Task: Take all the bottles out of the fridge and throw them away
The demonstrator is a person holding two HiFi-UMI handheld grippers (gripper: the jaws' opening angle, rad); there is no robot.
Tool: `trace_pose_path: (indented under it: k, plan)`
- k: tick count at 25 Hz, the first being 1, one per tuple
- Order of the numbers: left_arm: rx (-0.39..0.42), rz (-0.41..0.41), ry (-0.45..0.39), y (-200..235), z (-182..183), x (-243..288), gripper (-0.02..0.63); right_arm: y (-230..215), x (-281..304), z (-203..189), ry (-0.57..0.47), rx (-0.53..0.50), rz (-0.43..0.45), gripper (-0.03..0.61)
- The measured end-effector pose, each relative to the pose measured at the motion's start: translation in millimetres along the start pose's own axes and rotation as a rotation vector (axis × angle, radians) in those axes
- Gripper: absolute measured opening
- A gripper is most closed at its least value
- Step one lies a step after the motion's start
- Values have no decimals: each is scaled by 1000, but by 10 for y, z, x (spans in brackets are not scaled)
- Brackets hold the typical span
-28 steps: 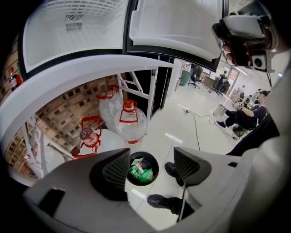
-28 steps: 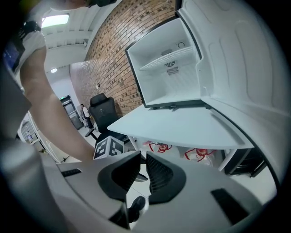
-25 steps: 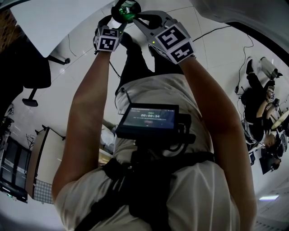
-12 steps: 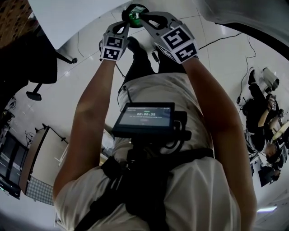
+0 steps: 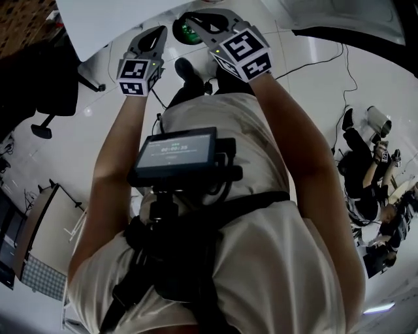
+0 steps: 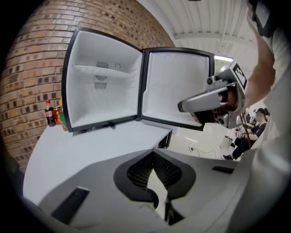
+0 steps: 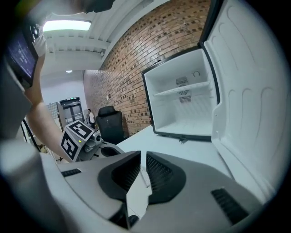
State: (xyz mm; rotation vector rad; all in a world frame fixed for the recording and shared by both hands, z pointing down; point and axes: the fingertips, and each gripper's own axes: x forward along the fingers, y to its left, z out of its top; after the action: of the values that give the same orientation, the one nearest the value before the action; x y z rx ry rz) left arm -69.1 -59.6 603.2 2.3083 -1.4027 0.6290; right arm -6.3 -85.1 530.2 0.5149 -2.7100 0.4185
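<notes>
The small fridge (image 6: 107, 86) stands on a white table (image 6: 91, 150) with its door (image 6: 177, 86) swung wide, and its inside looks empty; the right gripper view also has the fridge (image 7: 184, 102). Below my hands, by the person's feet, a dark round container holds something green (image 5: 189, 29). My left gripper (image 5: 160, 32) hangs left of it, jaws shut and empty (image 6: 152, 154). Over the container's rim, my right gripper (image 5: 196, 19) keeps a narrow gap with nothing in it (image 7: 140, 157).
A few bottles with red caps (image 6: 52, 113) stand on the table beside the fridge's left wall, against a brick wall. A black chair (image 7: 111, 123) is beyond the table's end. Other people sit at the room's far side (image 5: 372, 156).
Both grippers were close together over the green thing. The left one has drawn away to the left and nearer the camera; the right has risen a little and stays above it.
</notes>
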Motion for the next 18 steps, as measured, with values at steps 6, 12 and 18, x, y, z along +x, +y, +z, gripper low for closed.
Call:
trace_pose_path:
  k: [6,12,18]
  plan:
    - [-44,49,-141,277,486,-462,8,175,107,478,-78,-49,17,44]
    - [-54,51,-278,533,1083,-843,8,280,274,1049,-146,-102,31,44]
    - [-71,49,-373,717,1445,-1100,8,354,250,1539,-256,-122,24,41]
